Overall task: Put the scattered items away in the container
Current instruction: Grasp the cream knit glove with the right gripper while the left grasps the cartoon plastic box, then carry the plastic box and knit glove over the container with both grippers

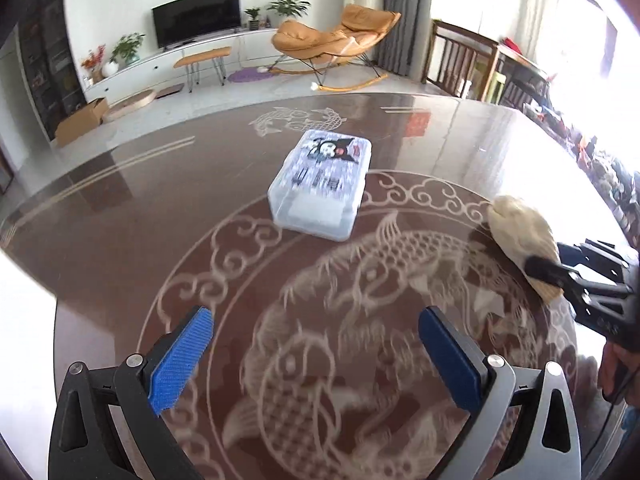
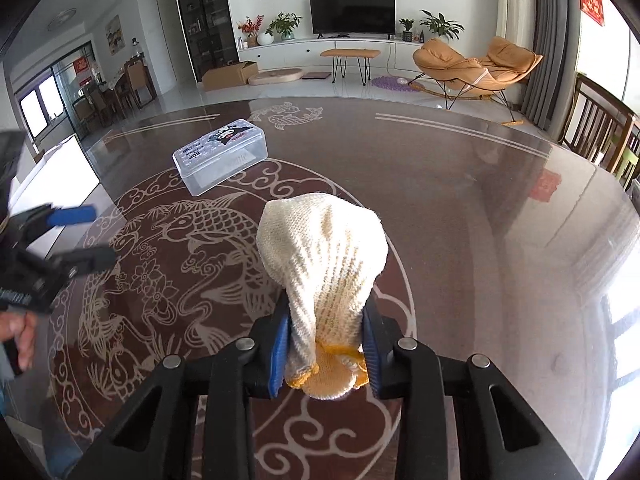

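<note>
A clear plastic box (image 1: 322,182) with a cartoon sticker on its closed lid sits on the dark table, ahead of my left gripper (image 1: 316,354), which is open and empty above the fish pattern. The box also shows in the right wrist view (image 2: 221,155) at the far left. My right gripper (image 2: 326,344) is shut on a cream knitted glove (image 2: 326,256) with a yellow cuff, held above the table. The glove (image 1: 520,232) and right gripper show at the right edge of the left wrist view. The left gripper (image 2: 80,236) shows at the left of the right wrist view.
The glossy brown table (image 2: 460,184) has white carp and cloud patterns. Wooden chairs (image 2: 600,128) stand at the far right edge. A living room with a TV, bench and orange rocking chair lies beyond the table.
</note>
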`<control>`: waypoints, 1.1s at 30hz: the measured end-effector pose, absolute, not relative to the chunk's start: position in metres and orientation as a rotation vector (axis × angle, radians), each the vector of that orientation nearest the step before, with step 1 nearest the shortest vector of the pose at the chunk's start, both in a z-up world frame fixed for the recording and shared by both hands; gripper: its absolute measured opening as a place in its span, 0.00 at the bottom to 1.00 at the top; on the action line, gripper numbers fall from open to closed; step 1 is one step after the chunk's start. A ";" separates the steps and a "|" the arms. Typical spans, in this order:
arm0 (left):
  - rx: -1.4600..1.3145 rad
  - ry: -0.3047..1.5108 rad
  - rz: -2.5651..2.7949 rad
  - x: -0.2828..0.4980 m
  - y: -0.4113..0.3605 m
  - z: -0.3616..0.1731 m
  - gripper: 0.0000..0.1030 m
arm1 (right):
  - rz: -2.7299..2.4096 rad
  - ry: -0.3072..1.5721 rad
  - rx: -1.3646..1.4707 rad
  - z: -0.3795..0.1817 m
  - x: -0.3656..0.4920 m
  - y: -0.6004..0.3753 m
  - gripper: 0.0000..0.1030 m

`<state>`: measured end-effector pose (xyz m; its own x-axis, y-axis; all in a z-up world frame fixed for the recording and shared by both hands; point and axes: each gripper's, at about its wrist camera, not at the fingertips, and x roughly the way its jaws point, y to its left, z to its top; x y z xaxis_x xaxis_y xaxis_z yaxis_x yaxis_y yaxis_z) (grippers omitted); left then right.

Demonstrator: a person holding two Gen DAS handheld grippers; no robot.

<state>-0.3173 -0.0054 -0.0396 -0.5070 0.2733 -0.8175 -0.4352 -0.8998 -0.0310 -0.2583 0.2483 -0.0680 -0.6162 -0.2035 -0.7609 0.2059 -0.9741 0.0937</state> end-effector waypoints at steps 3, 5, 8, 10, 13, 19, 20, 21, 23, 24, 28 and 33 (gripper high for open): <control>-1.257 0.263 2.320 -0.361 0.010 -0.040 1.00 | -2.633 -0.080 1.240 -0.071 -0.258 0.260 0.32; -1.238 0.276 2.312 -0.380 0.015 -0.040 1.00 | -2.641 -0.093 1.242 -0.072 -0.254 0.261 0.32; -1.233 0.276 2.309 -0.402 0.020 -0.042 1.00 | -2.655 -0.067 1.246 -0.071 -0.254 0.255 0.32; -1.262 0.292 2.276 -0.411 0.029 -0.047 1.00 | -2.662 -0.049 1.247 -0.071 -0.253 0.254 0.32; -1.245 0.366 2.290 -0.409 0.041 -0.045 0.59 | -2.666 -0.059 1.250 -0.071 -0.253 0.255 0.32; -1.177 0.222 2.410 -0.351 0.020 -0.015 0.59 | -2.677 -0.072 1.251 -0.070 -0.255 0.259 0.32; -1.168 0.187 2.433 -0.333 0.012 -0.009 0.59 | -2.685 -0.075 1.231 -0.068 -0.253 0.259 0.31; -1.159 0.165 2.461 -0.312 0.004 -0.002 0.59 | -2.703 -0.080 1.179 -0.063 -0.247 0.260 0.31; -1.150 0.130 2.502 -0.268 -0.013 0.007 0.59 | -2.716 -0.126 1.120 -0.056 -0.230 0.260 0.31; -1.145 0.114 2.523 -0.245 -0.021 0.011 0.59 | -2.686 -0.196 1.130 -0.055 -0.221 0.260 0.31; -1.176 0.044 2.567 -0.161 -0.050 0.006 0.59 | -2.559 -0.378 1.116 -0.051 -0.171 0.237 0.31; -1.253 -0.041 2.597 -0.092 -0.078 -0.020 0.59 | -2.447 -0.336 1.158 -0.057 -0.125 0.185 0.31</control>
<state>-0.0917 -0.0783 -0.0196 -0.5958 0.2421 -0.7658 -0.2176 -0.9665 -0.1363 -0.1249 0.1848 -0.0573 -0.5701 -0.4608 -0.6801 0.2604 -0.8865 0.3824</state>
